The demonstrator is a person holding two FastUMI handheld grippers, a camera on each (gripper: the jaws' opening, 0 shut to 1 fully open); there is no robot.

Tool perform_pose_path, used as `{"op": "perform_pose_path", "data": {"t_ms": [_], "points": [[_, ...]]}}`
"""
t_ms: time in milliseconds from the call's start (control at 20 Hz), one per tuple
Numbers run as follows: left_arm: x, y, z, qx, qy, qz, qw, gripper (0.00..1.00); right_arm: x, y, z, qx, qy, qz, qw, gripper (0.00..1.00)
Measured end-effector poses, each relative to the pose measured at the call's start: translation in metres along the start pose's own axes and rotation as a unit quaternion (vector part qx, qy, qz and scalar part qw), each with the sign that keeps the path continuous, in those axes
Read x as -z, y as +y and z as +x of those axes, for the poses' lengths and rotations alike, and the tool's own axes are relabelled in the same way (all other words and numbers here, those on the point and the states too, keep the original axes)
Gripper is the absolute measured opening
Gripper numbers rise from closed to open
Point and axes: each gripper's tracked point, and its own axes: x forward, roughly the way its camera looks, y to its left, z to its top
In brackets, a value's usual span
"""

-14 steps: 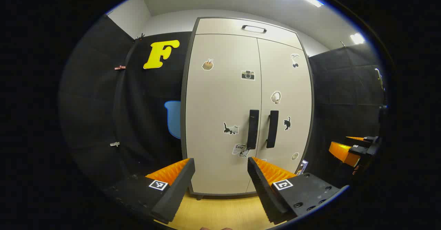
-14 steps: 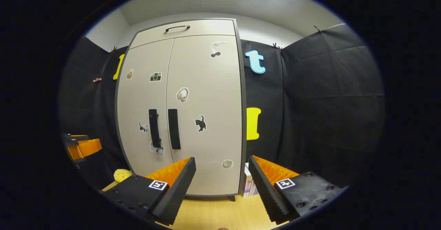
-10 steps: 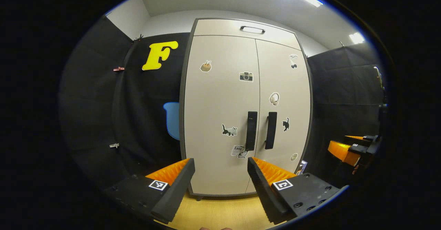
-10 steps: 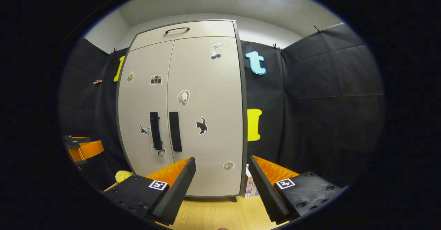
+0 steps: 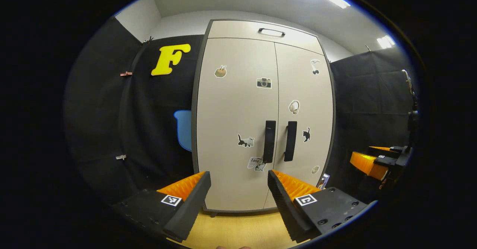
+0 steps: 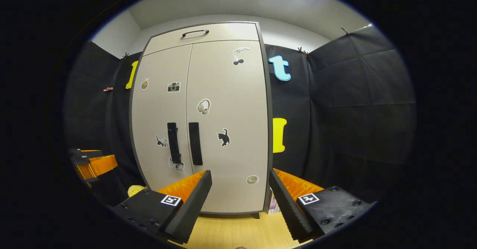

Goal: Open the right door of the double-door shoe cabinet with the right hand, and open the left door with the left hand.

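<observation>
The shoe cabinet (image 5: 238, 129) stood on the wooden floor (image 5: 238, 230) against the black cloth wall, both doors closed. Its left door (image 5: 233, 103) and right door (image 5: 303, 88) met at two dark vertical handles, the left handle (image 5: 269, 141) just beside the right handle (image 5: 290, 141). The left tongs (image 5: 238, 178) gaped wide, well short of the cabinet and holding nothing. The right tongs (image 6: 240, 178) were likewise spread wide and empty, apart from the doors.
</observation>
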Motion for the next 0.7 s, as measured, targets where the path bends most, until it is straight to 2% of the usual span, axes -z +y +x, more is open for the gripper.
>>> {"op": "perform_pose_path", "data": {"t_ms": [300, 700], "points": [[0.010, 0.006, 0.002, -0.002, 0.010, -0.006, 1.000, 0.95, -0.002, 0.017, 0.005, -0.016, 0.000, -0.002, 1.000, 0.97], [0.024, 0.024, -0.001, -0.022, 0.022, -0.012, 0.999, 0.95, 0.002, 0.061, 0.043, -0.062, 0.030, 0.011, 0.998, 0.98]]}}
